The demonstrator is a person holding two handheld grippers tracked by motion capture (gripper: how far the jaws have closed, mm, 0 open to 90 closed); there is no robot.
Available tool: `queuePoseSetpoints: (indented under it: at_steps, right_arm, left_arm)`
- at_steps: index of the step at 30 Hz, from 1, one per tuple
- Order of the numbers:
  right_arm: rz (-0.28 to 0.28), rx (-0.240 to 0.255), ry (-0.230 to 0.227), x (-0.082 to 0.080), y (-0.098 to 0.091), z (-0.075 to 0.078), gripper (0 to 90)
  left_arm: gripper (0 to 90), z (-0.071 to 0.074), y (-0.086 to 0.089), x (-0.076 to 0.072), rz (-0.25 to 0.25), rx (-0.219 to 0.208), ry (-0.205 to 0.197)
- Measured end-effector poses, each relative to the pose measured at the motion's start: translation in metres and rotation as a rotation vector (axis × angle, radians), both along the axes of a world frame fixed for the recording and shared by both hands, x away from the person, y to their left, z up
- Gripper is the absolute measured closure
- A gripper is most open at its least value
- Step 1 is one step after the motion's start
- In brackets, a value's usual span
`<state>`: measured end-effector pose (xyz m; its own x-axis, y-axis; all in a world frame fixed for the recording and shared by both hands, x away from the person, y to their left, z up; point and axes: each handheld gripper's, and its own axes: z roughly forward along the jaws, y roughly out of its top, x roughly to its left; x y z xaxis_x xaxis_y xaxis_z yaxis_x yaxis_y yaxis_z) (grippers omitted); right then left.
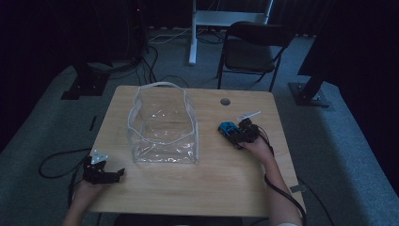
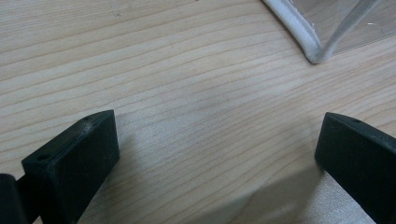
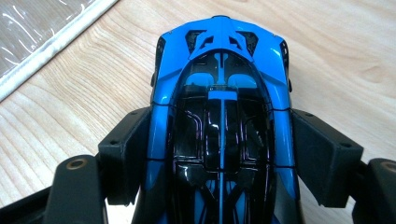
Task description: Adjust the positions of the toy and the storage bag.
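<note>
Right gripper (image 1: 239, 133): jaws clamp the flanks of a blue toy car (image 3: 219, 121), pads pressing both sides; car sits on the wooden table (image 1: 226, 183), right of centre, near a small white strip (image 1: 248, 115). Left gripper (image 1: 110, 175): jaws spread wide over bare wood at the near left edge, nothing between them. Clear plastic bag (image 1: 162, 127) with white trim stands open mid-table, between the two grippers.

Glossy blue plastic toy car (image 3: 219, 116), matt wood table (image 2: 187, 93), clear plastic bag (image 1: 162, 127)
</note>
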<state>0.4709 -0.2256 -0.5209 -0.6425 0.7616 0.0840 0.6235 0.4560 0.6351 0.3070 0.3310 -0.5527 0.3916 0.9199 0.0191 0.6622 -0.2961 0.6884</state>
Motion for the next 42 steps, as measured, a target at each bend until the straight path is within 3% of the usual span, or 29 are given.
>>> queuePoseSetpoints:
  at_steps: [6,12,21,25,27,28,32,40,42]
  right_arm:
    - [-0.021,-0.001,-0.022,-0.008,-0.008,0.008,26.5]
    - [0.001,0.02,-0.029,-0.024,-0.017,0.018,26.6]
    - [0.059,0.006,-0.044,-0.068,-0.035,0.03,26.6]
    - [0.065,0.001,-0.049,-0.084,-0.04,0.03,26.6]
    - [0.06,0.0,-0.056,-0.103,-0.045,0.027,26.6]
    - [0.06,0.0,-0.056,-0.103,-0.045,0.027,26.6]
    - [0.092,-0.005,-0.055,-0.13,-0.049,0.023,26.6]
    - [0.142,-0.013,-0.022,-0.163,-0.049,0.016,26.6]
    - [0.138,-0.037,-0.011,-0.169,-0.049,0.011,26.6]
  left_arm:
    - [0.3,0.0,0.0,0.0,0.0,0.0,0.0]
    - [0.3,0.0,0.0,0.0,0.0,0.0,0.0]
    - [0.2,0.0,0.0,0.0,0.0,0.0,0.0]
    - [0.3,0.0,0.0,0.0,0.002,0.0,0.0]
    - [0.3,0.0,0.0,0.0,0.002,0.0,0.0]
    - [0.3,0.0,0.0,0.0,0.002,0.0,0.0]
    - [0.3,0.0,0.0,0.0,0.002,0.0,0.0]
    - [0.2,0.0,0.0,0.0,0.002,0.0,0.0]
    - [0.3,0.0,0.0,0.0,0.002,0.0,0.0]
